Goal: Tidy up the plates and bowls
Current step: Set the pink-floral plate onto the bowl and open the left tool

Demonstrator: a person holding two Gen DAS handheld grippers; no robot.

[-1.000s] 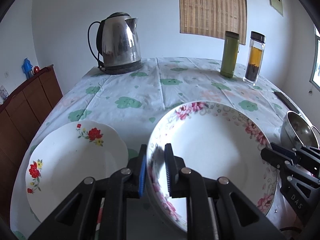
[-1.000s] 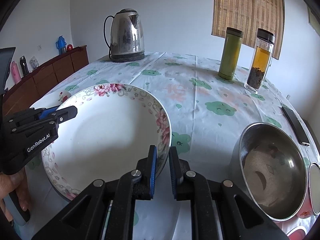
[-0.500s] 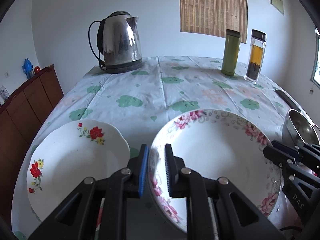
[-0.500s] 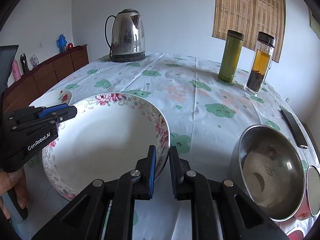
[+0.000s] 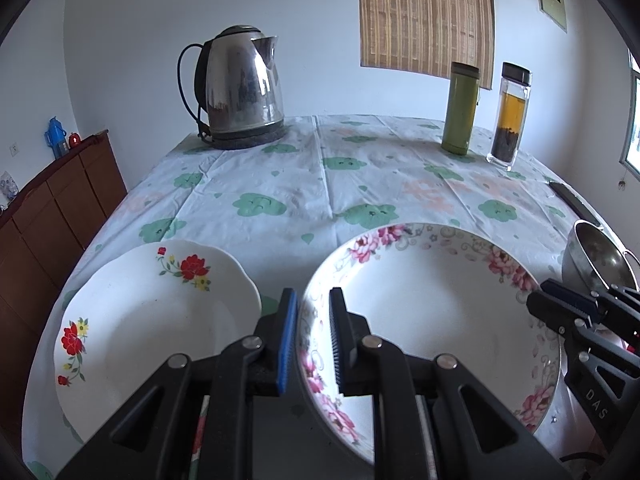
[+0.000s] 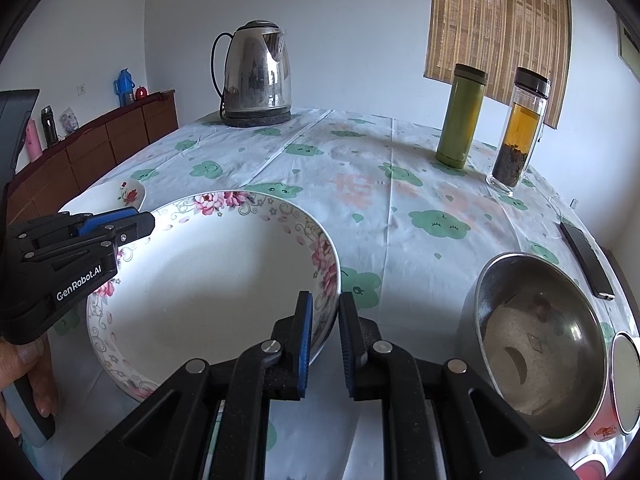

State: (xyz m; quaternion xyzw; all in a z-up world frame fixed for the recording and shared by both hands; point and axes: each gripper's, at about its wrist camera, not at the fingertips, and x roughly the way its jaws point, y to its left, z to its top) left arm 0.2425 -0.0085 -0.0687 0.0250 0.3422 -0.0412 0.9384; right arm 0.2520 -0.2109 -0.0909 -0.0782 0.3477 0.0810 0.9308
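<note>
1. Over the near edge of the worktop (image 5: 280, 184), the big pink-flowered bowl (image 5: 432, 312) has come down from where it hung a second ago, rim now lower against the cloth.
2. Left gripper (image 5: 313, 344): jaws nearly closed, pinching the bowl's left rim.
3. Right gripper (image 6: 325, 344): jaws nearly closed too, clamped on the opposite rim, so it's a two-handed carry.
4. Just left sits the red-flowered plate (image 5: 160, 320), close beside the bowl, not touching as far as I can tell.
5. Steel bowl (image 6: 540, 364) waits on the right.
6. Judging by that drop, the bowl is being set down, or is headed onto the plate.
</note>
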